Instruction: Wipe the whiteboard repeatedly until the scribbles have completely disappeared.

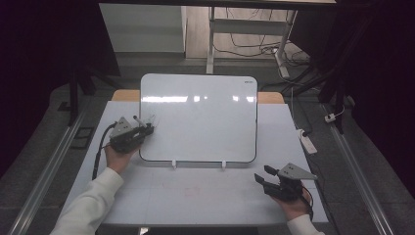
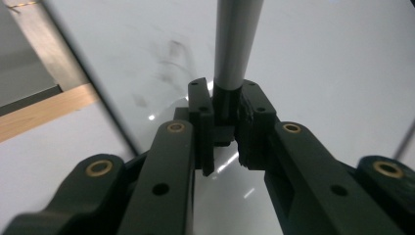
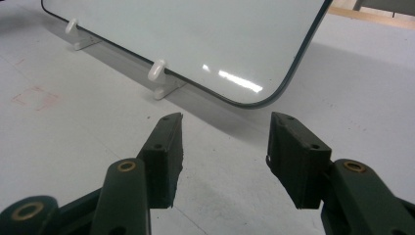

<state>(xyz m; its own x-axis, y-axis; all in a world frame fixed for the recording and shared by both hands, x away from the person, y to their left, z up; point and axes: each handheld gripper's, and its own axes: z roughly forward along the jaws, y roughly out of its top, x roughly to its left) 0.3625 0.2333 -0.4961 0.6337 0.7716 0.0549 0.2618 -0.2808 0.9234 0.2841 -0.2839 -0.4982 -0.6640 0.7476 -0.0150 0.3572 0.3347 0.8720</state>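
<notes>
A white surface (image 1: 195,196) carries the scene, pale and bare in front, with a faint reddish square mark near its middle. On it stands a whiteboard (image 1: 200,117), propped at a tilt on two small white feet (image 1: 173,165) along its lower edge, its glossy face catching bright reflections of the lights. In the left gripper view some faint grey smudges show on the board's face.

The left gripper (image 1: 147,128) sits at the board's left edge, held by a hand in a white sleeve (image 1: 93,200). Its jaws are clamped tight on a marker (image 2: 235,44): the grey barrel rises straight out from between them, its dark lower end pinched in the gap, and the barrel points across the board's face. Whether the tip touches the board cannot be told.

The right gripper (image 1: 263,176) rests on the surface just in front of the board's lower right corner, well apart from the marker. Its jaws stand partly open with nothing between them, aimed at the board's rounded corner and the nearer foot.
</notes>
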